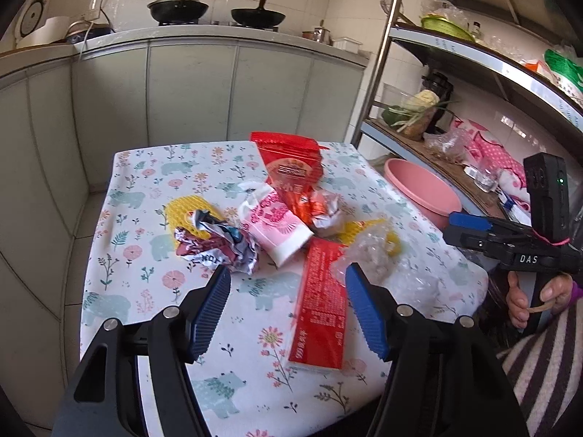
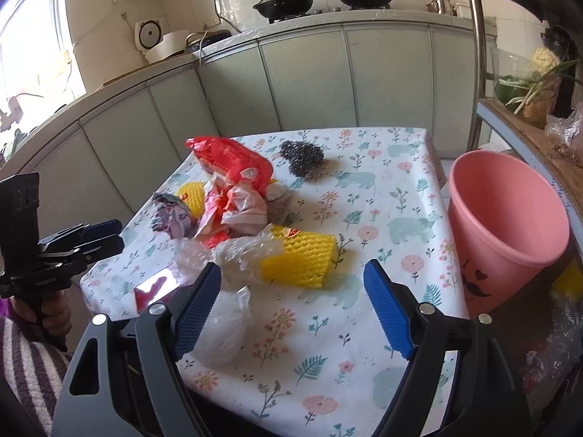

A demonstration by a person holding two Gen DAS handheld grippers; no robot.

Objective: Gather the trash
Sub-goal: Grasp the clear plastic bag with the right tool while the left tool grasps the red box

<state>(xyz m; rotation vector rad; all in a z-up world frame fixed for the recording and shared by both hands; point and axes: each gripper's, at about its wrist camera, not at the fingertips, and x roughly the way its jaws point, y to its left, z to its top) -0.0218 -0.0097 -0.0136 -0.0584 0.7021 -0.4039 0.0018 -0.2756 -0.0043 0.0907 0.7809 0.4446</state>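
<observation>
Meanwhile both grippers, left gripper (image 1: 288, 313) and right gripper (image 2: 291, 306), hovered with ribbed blue fingers apart and empty; crinkled wrappers (image 2: 233, 196) and yellow foam netting (image 2: 295, 258) lay heaped on the desk (image 2: 382, 196) beside the smooth pink bucket (image 2: 510, 225).

The tabletop (image 2: 382, 196) cloth was white, printed with pastel flowers and teal bears. The bucket (image 2: 506, 225) beside it was pink. The foam net (image 2: 298, 258) was yellow, the carton (image 1: 320, 306) red, and the tool pads (image 2: 388, 309) blue and ribbed.

White letters "DAS" stand on the right gripper (image 1: 470, 226).
</observation>
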